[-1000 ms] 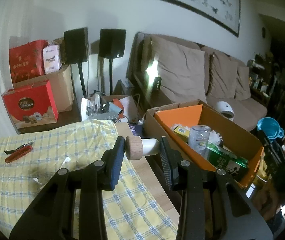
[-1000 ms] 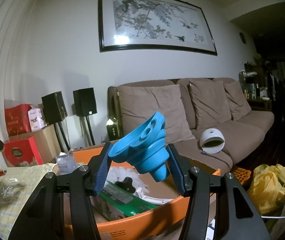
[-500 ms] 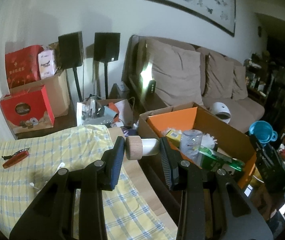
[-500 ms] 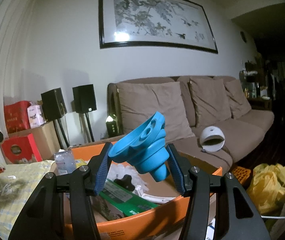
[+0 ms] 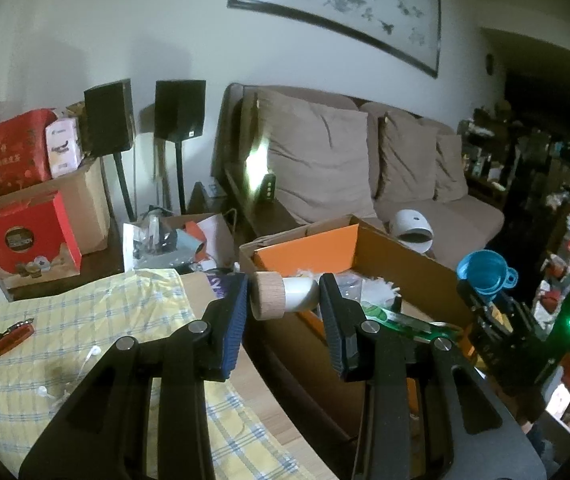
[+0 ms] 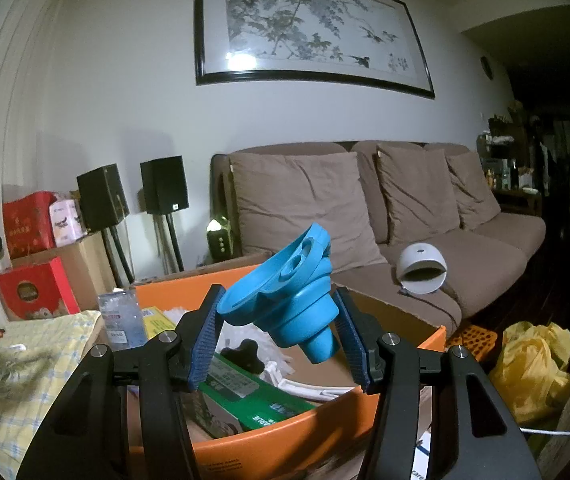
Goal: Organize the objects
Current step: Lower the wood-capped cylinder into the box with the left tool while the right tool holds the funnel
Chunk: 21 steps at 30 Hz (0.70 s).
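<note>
My left gripper (image 5: 283, 300) is shut on a small white bottle with a wooden cap (image 5: 285, 299), held sideways above the near edge of the open cardboard box (image 5: 401, 264) with the orange lining. My right gripper (image 6: 277, 318) is shut on a blue collapsible funnel (image 6: 289, 304), tilted, over the same box (image 6: 269, 440). The funnel (image 5: 485, 276) and the right gripper beneath it also show at the right of the left wrist view. Inside the box lie a green carton (image 6: 245, 392), a clear plastic bottle (image 6: 122, 318) and white items.
A table with a yellow checked cloth (image 5: 65, 360) stands left of the box, with a red pocket knife (image 5: 7, 342) on it. A brown sofa (image 6: 405, 216) with a white dome device (image 6: 423, 268) is behind. Speakers (image 5: 179, 110), red boxes (image 5: 25, 244) and a yellow bag (image 6: 533, 364) surround.
The left gripper with the bottle has moved right, over the box's near edge. The right gripper and funnel have stayed put.
</note>
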Available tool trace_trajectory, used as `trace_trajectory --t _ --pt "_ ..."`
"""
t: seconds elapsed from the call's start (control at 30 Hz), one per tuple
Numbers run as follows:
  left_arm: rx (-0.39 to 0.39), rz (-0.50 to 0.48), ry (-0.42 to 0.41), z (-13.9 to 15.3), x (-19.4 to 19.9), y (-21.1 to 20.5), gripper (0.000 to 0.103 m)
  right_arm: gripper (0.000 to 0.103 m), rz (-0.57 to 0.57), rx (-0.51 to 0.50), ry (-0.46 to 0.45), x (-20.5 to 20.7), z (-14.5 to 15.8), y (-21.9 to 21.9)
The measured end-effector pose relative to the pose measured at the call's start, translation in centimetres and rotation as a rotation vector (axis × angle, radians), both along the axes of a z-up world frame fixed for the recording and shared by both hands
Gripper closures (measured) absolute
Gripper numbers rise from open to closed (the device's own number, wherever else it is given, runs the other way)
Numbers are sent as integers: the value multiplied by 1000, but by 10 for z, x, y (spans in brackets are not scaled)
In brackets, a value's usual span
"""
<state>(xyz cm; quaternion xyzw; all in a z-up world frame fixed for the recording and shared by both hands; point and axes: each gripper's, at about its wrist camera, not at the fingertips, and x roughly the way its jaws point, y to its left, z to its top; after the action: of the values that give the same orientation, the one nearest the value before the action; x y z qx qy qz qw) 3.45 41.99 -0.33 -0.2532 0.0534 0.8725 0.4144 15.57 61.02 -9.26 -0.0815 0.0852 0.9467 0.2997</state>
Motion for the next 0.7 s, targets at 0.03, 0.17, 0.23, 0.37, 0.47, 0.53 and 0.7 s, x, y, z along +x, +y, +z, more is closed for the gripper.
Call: trace_trajectory --t 0.03,0.17,0.23,0.37,0.47,0.53,0.7 --pt "1 -2 -3 0 0 1 70 47 -1 0 0 0 0 0" --pt "0 -9 -7 0 0 7 70 47 -4 -5 1 1 -1 1" --pt "-6 -15 -11 -1 -1 10 70 47 -7 -13 -2 -1 -1 3" --pt "-28 -25 -25 -8 -3 21 70 47 -12 -23 -7 -1 -2 5" --pt "-29 -36 -29 -12 -2 28 70 47 -14 -22 -10 -1 -2 5" --pt "-32 -43 -27 -13 0 32 70 47 -18 -18 -14 -1 -2 5" --pt "-40 -60 -20 -13 3 39 70 47 -29 -3 -36 -3 -5 6"
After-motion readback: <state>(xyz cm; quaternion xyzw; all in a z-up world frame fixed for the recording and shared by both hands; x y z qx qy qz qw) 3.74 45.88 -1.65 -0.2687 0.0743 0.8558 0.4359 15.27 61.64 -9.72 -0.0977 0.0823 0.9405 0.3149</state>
